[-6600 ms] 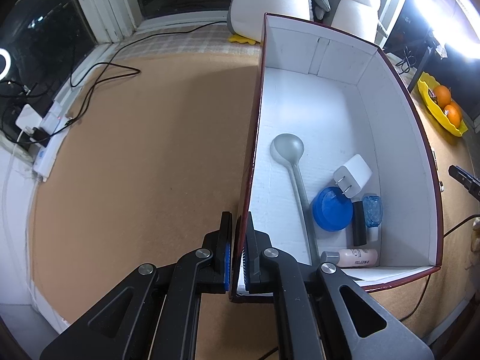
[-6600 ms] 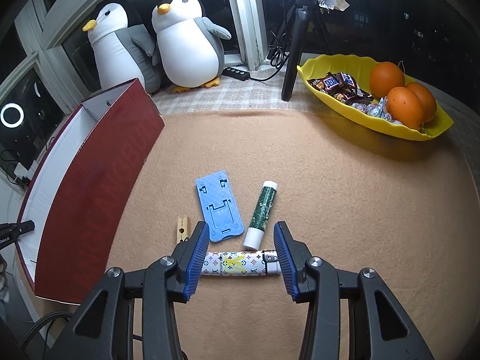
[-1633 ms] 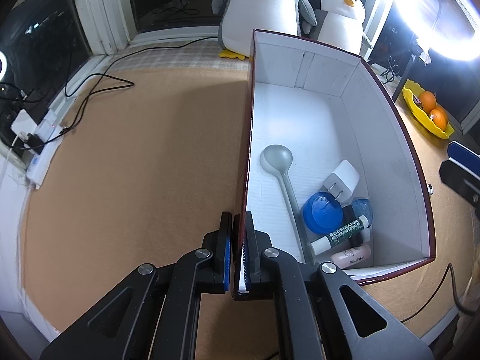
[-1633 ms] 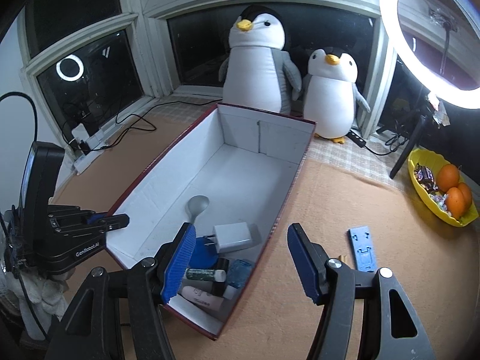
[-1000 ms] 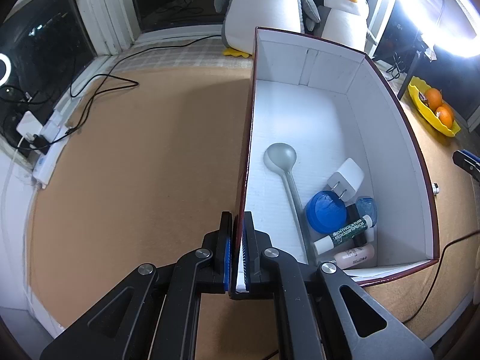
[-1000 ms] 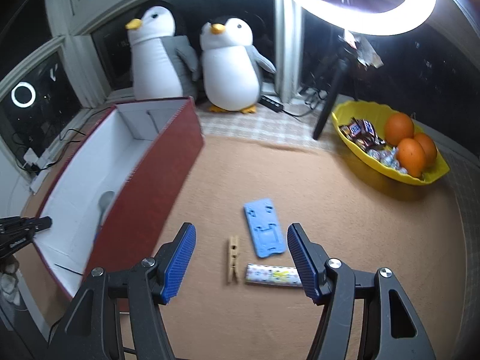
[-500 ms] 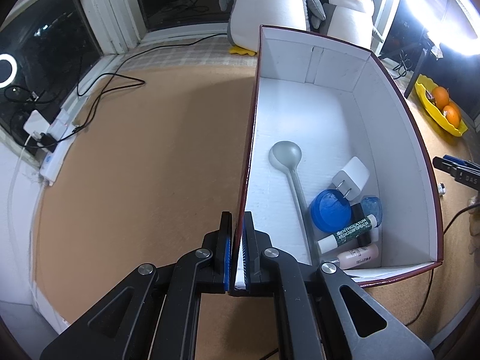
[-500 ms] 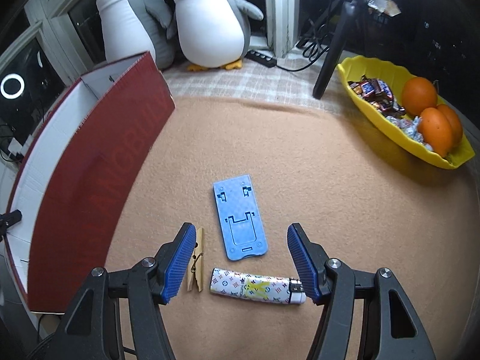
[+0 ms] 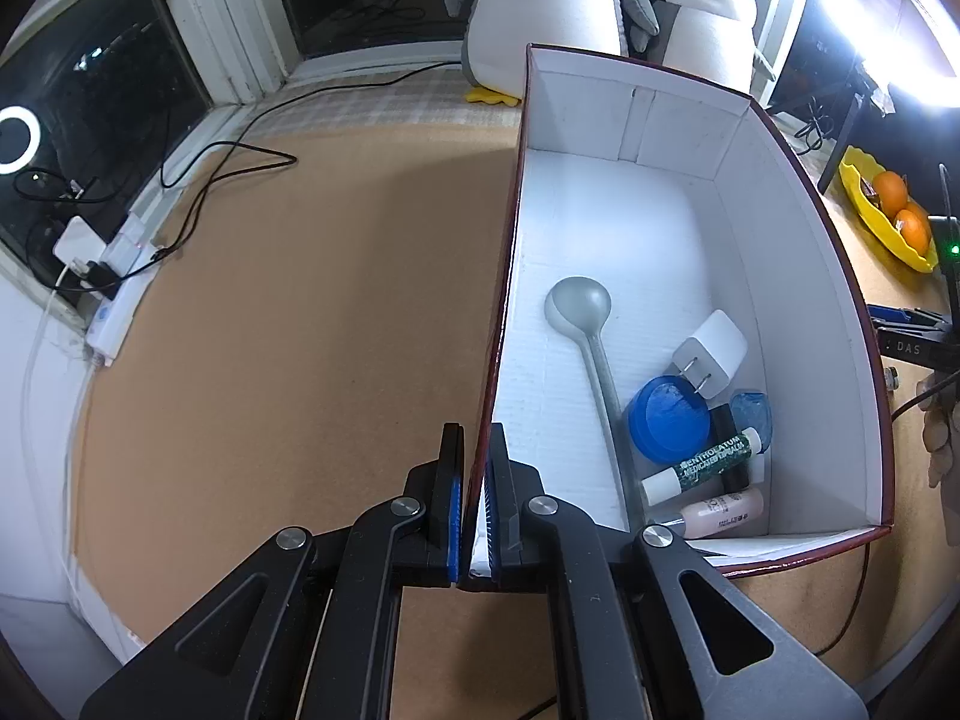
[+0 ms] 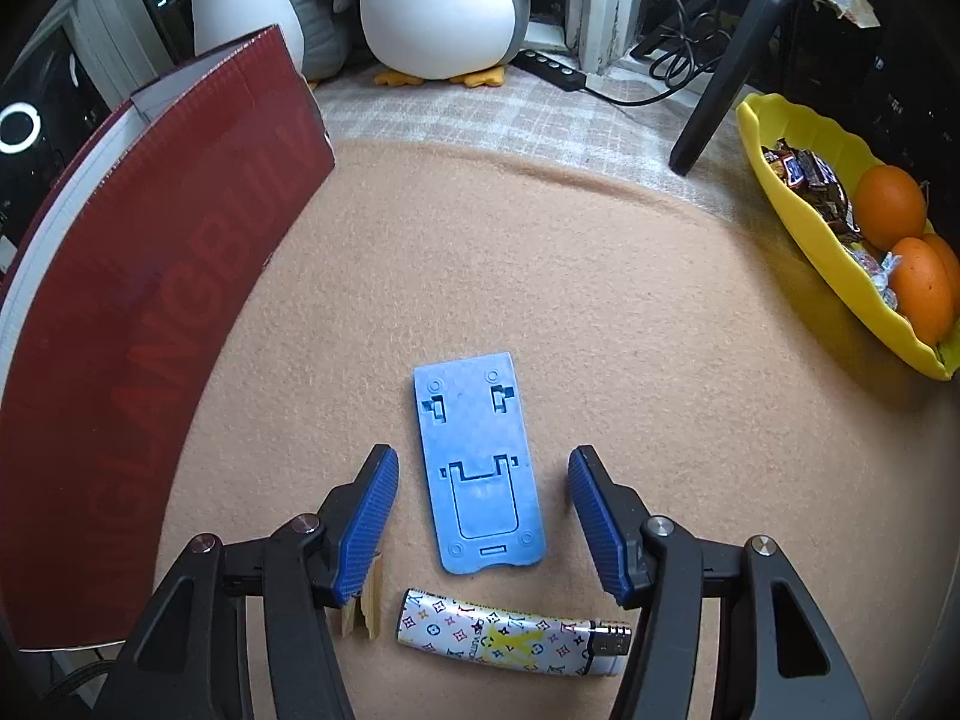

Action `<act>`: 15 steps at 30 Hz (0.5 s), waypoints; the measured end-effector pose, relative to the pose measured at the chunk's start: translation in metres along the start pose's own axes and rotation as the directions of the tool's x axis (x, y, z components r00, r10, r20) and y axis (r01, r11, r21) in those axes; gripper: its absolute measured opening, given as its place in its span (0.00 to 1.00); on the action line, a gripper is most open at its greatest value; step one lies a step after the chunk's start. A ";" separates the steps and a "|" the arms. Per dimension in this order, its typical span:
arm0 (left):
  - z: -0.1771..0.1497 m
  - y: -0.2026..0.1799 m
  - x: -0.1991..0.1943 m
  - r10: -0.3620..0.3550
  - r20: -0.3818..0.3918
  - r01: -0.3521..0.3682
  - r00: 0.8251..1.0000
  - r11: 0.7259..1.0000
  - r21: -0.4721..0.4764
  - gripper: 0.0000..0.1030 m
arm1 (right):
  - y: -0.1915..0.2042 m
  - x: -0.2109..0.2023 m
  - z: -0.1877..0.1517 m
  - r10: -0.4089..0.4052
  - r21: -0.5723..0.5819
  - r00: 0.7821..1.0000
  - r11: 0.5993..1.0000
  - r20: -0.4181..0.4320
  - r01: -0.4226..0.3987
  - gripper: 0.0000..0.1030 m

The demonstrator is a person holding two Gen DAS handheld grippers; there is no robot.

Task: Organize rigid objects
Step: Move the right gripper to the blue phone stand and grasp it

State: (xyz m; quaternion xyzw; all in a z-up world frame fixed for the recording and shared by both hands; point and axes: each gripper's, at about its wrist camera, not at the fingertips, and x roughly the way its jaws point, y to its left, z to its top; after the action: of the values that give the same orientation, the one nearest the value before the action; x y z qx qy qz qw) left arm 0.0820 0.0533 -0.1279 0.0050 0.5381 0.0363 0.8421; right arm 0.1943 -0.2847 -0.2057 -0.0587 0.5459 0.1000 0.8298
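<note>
Left wrist view: left claw (image 9: 471, 510) clamped on box (image 9: 810, 312) wall; spoon (image 9: 585, 330), charger (image 9: 711, 354) inside | Right wrist view: right claw (image 10: 483, 516) closing, blue stand (image 10: 477, 468) between, untouched, mid-bench; lighter (image 10: 510, 639) nearer.

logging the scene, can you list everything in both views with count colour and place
box: 1, red outside, white inside, on mat
spoon: 1, grey, in box
charger: 1, white, in box
lid: 1, blue, in box
balm: 1, green, in box
tube: 1, pink, in box
stand: 1, blue, on mat
lighter: 1, patterned white, on mat
peg: 1, wooden, on mat
penguins: 2, white-grey, by window
tray: 1, yellow, right
oranges: 3, in tray
left gripper: shut on box wall
right gripper: closing around stand, not touching
</note>
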 end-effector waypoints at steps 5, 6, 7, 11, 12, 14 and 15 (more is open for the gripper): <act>0.001 0.000 0.000 0.002 -0.001 -0.002 1.000 1.000 0.000 0.05 | 0.000 0.004 0.003 -0.016 -0.020 1.000 1.000 -0.016 0.016 0.49; 0.001 0.000 0.000 0.001 -0.001 -0.001 1.000 1.000 0.000 0.05 | 0.000 0.004 0.003 -0.018 -0.024 1.000 1.000 -0.019 0.018 0.47; 0.001 0.000 0.000 0.001 0.000 -0.001 1.000 1.000 -0.001 0.05 | 0.000 0.004 0.003 -0.021 -0.028 1.000 0.999 -0.020 0.021 0.43; 0.000 0.000 0.000 -0.001 0.001 0.001 1.000 1.000 -0.003 0.05 | -0.001 0.003 0.004 -0.007 -0.029 1.000 1.000 -0.029 0.006 0.32; 0.000 0.001 0.000 -0.003 0.001 0.003 1.000 1.000 -0.004 0.05 | -0.001 0.003 0.003 -0.007 -0.028 1.000 1.000 -0.028 0.006 0.32; 0.000 0.001 0.000 -0.005 0.001 0.005 1.000 1.000 -0.007 0.05 | -0.001 0.002 0.002 -0.008 -0.017 1.000 1.000 -0.022 0.008 0.32; 0.000 0.001 0.000 -0.006 0.002 0.006 1.000 1.000 -0.007 0.05 | -0.002 0.002 0.002 -0.008 -0.011 1.000 1.000 -0.021 0.008 0.32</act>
State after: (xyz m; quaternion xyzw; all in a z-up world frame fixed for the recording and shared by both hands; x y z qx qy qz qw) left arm 0.0817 0.0541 -0.1282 0.0004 0.5373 0.0359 0.8426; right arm 0.1974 -0.2860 -0.2064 -0.0665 0.5536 0.0992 0.8242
